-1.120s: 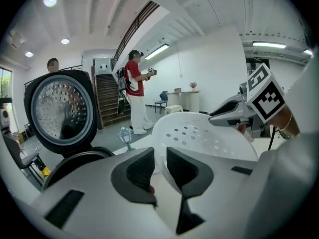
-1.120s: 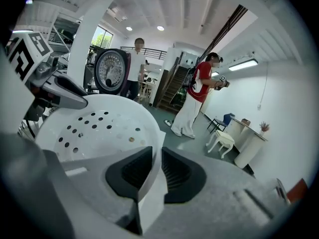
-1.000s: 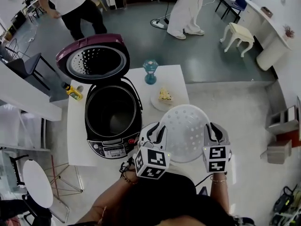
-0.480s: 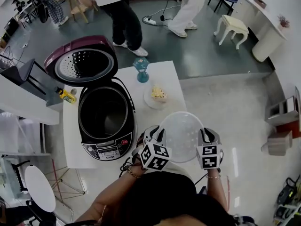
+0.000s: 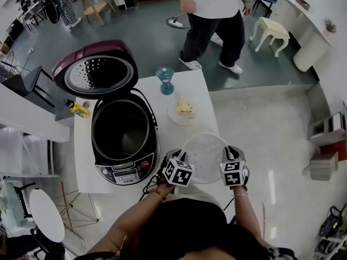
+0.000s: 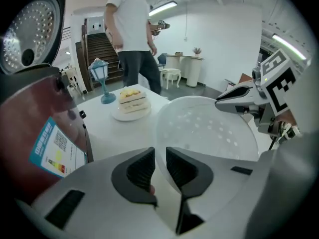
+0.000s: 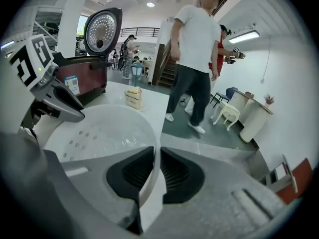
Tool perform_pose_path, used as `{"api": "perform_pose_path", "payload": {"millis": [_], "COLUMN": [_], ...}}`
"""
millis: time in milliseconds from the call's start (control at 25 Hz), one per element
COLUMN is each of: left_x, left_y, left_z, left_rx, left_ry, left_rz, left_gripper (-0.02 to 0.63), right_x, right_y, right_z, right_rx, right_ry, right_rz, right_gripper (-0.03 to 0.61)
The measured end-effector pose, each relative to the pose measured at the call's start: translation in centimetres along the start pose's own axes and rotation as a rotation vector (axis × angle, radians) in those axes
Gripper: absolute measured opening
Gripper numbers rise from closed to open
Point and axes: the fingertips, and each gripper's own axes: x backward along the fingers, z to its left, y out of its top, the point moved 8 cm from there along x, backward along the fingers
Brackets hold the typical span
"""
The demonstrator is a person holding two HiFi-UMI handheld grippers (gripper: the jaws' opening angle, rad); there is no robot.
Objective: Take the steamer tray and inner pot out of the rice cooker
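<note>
The white perforated steamer tray (image 5: 205, 157) hangs low over the white table's (image 5: 87, 161) front right part, to the right of the rice cooker (image 5: 126, 169). My left gripper (image 5: 173, 158) is shut on the tray's left rim, the thin edge pinched between its pads (image 6: 182, 169). At the opposite rim, my right gripper (image 5: 232, 155) is closing its jaws, and their pads (image 7: 174, 172) press on the edge. The cooker's maroon lid (image 5: 97, 69) stands open. The dark inner pot (image 5: 120, 131) sits inside the cooker.
A plate with a slice of cake (image 5: 183, 109) and a blue lantern ornament (image 5: 166, 80) stand behind the tray. A yellow bottle (image 5: 79, 109) lies left of the cooker. A person (image 5: 214, 15) stands just past the table's far edge. A white stool (image 5: 272, 32) stands at the far right.
Both grippers have come down with the tray, from well above the table to just over its front right part. A person has walked up behind the table.
</note>
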Motion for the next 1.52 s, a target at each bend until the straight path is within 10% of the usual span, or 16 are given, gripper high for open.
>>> {"api": "perform_pose_path", "payload": {"millis": [880, 1120, 1520], "left_x": [-2.3, -1.2, 5.9], "left_y": [-0.5, -1.3, 0.0], "left_z": [1.1, 0.3, -2.2], "left_rx": [0.048, -0.007, -0.100], "left_ry": [0.007, -0.064, -0.197], "left_rz": [0.010, 0.041, -0.032], "left_gripper": [0.072, 0.202, 0.230], "right_x": [-4.1, -4.2, -1.3], "right_y": [-0.9, -1.1, 0.1], "right_z": [-0.3, -0.2, -2.4], "right_rx": [-0.004, 0.043, -0.052], "right_ry": [0.060, 0.072, 0.065], "right_rz": [0.026, 0.015, -0.018], "right_gripper": [0.051, 0.061, 0.166]}}
